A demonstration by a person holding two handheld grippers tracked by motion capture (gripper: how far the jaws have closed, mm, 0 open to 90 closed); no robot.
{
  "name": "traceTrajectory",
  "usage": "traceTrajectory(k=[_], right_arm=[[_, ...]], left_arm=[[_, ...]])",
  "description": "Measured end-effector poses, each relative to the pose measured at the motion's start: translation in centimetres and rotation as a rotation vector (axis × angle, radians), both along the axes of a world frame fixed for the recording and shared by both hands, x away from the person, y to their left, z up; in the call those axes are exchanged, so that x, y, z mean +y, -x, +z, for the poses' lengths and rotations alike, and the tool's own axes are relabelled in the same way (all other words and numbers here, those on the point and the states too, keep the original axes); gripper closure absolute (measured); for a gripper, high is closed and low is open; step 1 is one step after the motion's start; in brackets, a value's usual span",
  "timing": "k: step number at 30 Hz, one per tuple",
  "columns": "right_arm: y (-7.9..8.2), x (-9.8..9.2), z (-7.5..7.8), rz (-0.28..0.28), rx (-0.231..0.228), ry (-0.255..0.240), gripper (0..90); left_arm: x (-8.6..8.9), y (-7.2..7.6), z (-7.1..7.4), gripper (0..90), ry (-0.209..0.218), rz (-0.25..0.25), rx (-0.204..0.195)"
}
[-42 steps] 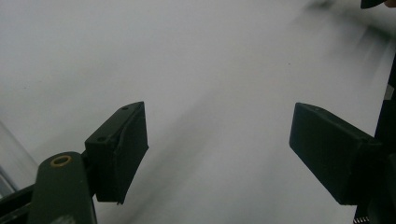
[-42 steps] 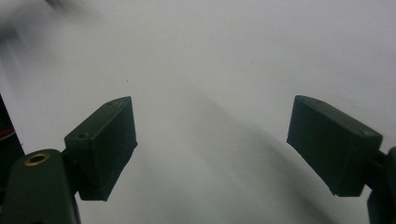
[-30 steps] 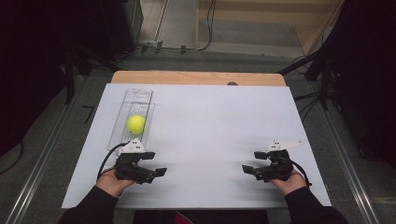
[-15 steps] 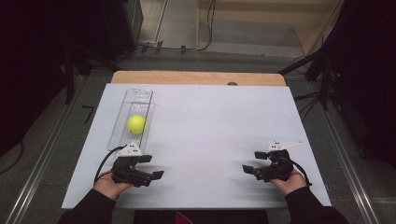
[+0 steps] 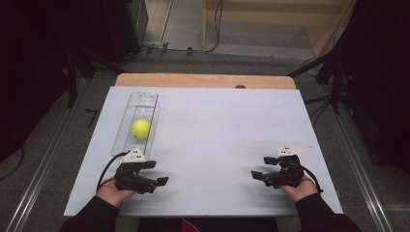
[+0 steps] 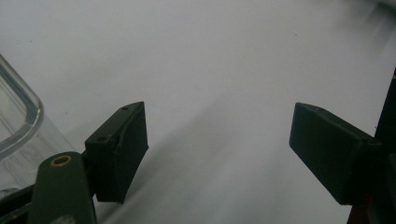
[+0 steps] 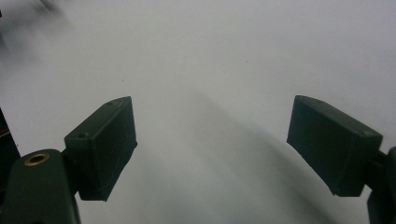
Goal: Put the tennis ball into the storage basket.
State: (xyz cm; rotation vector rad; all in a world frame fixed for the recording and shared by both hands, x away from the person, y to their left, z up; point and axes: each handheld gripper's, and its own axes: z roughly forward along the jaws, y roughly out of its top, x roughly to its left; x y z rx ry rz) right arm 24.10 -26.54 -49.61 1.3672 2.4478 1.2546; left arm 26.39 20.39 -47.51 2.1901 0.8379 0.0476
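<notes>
A yellow ball [image 5: 140, 128] lies inside a clear plastic tray [image 5: 124, 126] on the left of the white table top [image 5: 217, 125]. My left gripper [image 5: 157, 173] rests low near the front edge, just in front of the tray's near end, jaws pointing right and open with nothing between them. In the left gripper view, the left gripper [image 6: 217, 135] looks across bare white surface, with a corner of the clear tray [image 6: 18, 121] at its left. My right gripper [image 5: 259, 167] sits at the front right, jaws pointing left. In the right gripper view, the right gripper [image 7: 212, 135] stands open over white surface.
A wooden strip [image 5: 203, 80] runs along the table's far edge, with a small dark object [image 5: 240, 87] on it. Dark stands and cables surround the table on the floor. Wide open white surface lies between the two grippers.
My left gripper has drifted slightly to the left, still open. The right gripper, the ball and the tray have stayed where they were.
</notes>
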Motion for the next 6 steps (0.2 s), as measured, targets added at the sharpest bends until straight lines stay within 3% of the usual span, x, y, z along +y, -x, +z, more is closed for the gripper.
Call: traceTrajectory(k=[6], right_arm=[[0.0, 0.0, -0.01, -0.003, 0.001, 0.0, 13.7]], left_arm=[[-0.08, 0.02, -0.05, 19.9, -0.003, 0.0, -0.001]])
